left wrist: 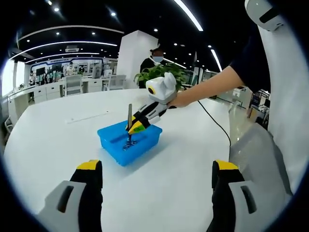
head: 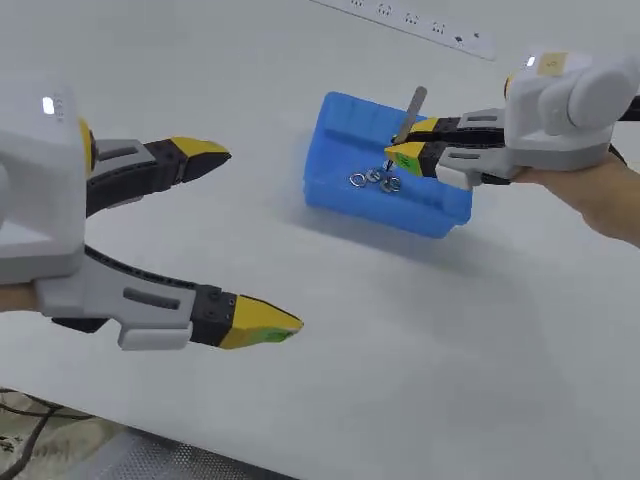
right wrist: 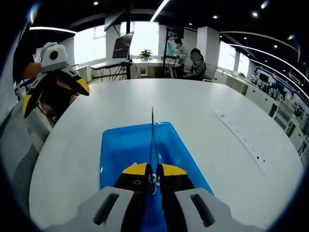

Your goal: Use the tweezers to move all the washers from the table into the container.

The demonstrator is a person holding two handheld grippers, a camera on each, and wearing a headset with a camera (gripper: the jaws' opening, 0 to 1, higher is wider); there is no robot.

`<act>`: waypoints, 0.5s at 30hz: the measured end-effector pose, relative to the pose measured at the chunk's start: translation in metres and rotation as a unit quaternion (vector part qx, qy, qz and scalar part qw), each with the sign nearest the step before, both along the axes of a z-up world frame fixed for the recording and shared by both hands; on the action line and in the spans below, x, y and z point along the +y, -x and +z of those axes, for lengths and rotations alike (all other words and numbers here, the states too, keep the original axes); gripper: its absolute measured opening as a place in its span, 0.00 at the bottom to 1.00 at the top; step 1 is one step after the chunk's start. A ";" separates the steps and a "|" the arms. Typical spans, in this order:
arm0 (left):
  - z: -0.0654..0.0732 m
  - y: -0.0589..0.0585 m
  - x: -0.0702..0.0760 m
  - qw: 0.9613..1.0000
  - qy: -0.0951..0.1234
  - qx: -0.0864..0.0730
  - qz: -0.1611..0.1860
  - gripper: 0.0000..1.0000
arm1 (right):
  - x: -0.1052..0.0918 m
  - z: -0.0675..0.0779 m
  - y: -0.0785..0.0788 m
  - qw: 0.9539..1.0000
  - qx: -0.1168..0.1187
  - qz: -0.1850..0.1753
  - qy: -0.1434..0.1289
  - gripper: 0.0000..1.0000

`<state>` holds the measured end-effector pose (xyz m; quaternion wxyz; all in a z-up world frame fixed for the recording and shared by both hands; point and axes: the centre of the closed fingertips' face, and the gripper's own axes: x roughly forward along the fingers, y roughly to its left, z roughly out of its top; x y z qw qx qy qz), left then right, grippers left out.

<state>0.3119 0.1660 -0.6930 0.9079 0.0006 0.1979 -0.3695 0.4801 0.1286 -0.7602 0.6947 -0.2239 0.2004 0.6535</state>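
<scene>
Upper centre of head view: blue container (head: 390, 210) on white table (head: 450, 350), washers (head: 374, 179) inside, power strip (head: 415, 22) behind at top edge. Right gripper (head: 405, 145) clamped on tweezers (head: 412, 108), tips down among washers. Left gripper (head: 260, 240) at left, spread wide, empty.

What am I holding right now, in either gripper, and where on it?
The right gripper is shut on the tweezers, low on their shank near the tips, over the blue container. The left gripper is open, holding nothing.

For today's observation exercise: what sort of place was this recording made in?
Probably an open-plan office or lab: a big white table, desks and chairs behind it, long ceiling lights.
</scene>
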 end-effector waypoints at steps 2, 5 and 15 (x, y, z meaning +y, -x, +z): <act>-0.001 0.001 -0.003 1.000 0.003 0.002 0.001 0.99 | -0.001 -0.002 0.002 1.000 0.002 0.003 0.004 0.10; -0.005 0.005 -0.006 1.000 -0.002 0.007 -0.005 0.99 | -0.001 0.000 0.002 1.000 0.002 0.003 0.001 0.10; -0.003 0.009 -0.005 1.000 -0.002 0.011 -0.005 0.99 | -0.004 0.004 0.001 1.000 0.007 -0.011 -0.007 0.10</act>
